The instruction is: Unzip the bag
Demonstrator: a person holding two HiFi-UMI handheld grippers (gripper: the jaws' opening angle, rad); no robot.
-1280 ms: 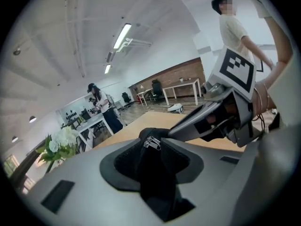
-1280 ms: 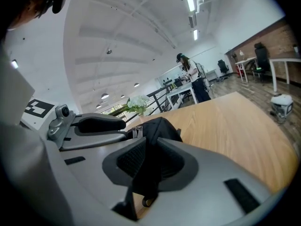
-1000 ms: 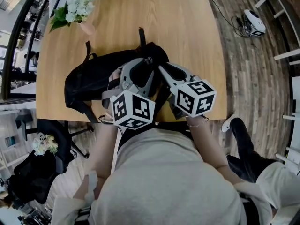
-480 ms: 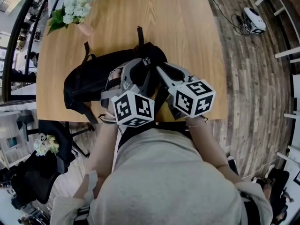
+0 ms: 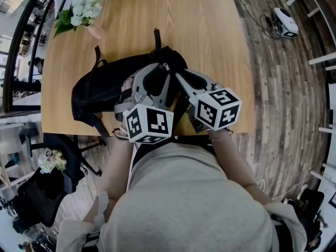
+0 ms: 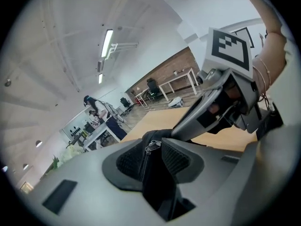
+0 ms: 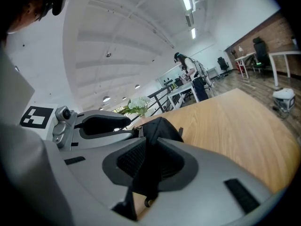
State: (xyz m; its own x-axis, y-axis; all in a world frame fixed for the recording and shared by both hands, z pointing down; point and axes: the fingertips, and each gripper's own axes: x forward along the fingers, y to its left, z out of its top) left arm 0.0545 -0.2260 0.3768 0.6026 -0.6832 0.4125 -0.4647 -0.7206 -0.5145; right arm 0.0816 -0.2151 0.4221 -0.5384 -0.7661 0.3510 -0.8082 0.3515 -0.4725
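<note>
Closing on the zipper pull (image 6: 150,146), the left gripper (image 6: 151,157) straddles it. The right gripper (image 7: 148,161) pinches limp fabric of the black backpack (image 5: 105,88) near the tabletop (image 5: 199,35) front edge. Fabric will likely bunch; hold taut.

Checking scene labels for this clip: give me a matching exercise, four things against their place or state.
1 bag
2 flowers
3 right hand-held gripper
4 white device

A far left corner of the table
B on the floor, right of the table
C clamped on black bag fabric
D lying across the table's near half

Pairs: 1-D, 2-A, 3-C, 4-B
</note>
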